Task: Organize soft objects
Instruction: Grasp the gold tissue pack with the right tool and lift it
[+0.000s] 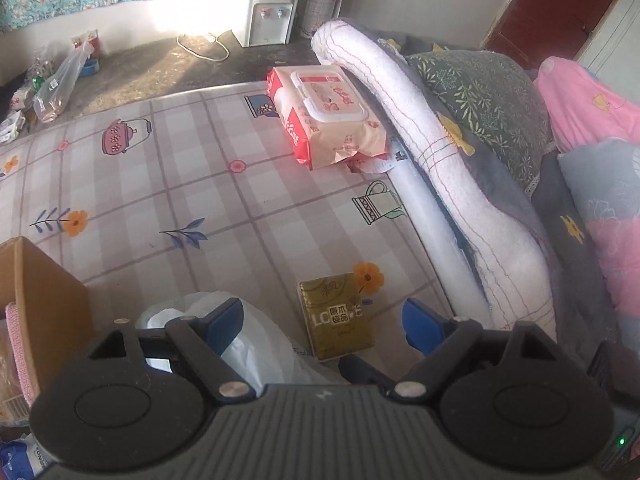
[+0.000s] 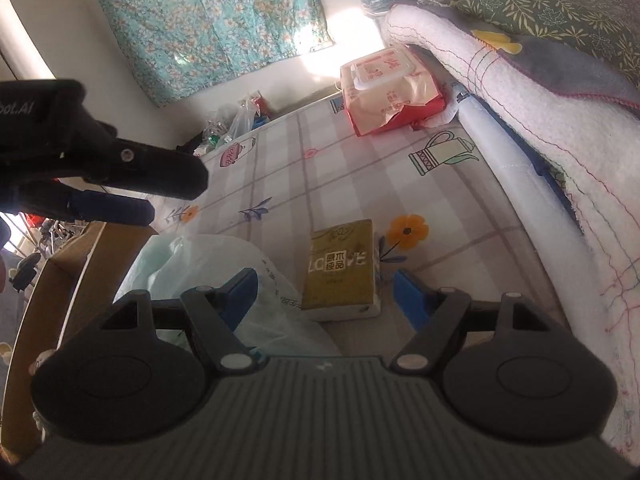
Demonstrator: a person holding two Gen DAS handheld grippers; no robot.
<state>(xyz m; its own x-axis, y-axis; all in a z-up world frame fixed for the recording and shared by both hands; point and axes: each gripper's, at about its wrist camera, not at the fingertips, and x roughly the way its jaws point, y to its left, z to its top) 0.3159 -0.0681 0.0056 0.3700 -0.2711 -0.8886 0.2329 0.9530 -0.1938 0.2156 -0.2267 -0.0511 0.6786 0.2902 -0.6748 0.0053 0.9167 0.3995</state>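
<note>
A gold tissue pack (image 1: 338, 316) (image 2: 342, 266) lies on the checked floral mat (image 1: 180, 188) (image 2: 332, 176), just ahead of both grippers. A white plastic bag (image 1: 256, 340) (image 2: 224, 276) sits left of it, under the left fingers. A red and cream wet-wipe pack (image 1: 328, 116) (image 2: 390, 88) lies farther off by the bed edge. My left gripper (image 1: 324, 320) is open and empty above the tissue pack. My right gripper (image 2: 326, 290) is open and empty, its fingers either side of the tissue pack. The left gripper also shows at the left of the right wrist view (image 2: 132, 192).
A cardboard box (image 1: 44, 296) (image 2: 80, 272) stands at the left. A white quilt (image 1: 432, 152) (image 2: 560, 128), a green leaf pillow (image 1: 484, 104) and pink bedding (image 1: 588, 108) pile up on the right. A water dispenser (image 1: 270, 12) and bags (image 1: 56, 84) stand beyond the mat.
</note>
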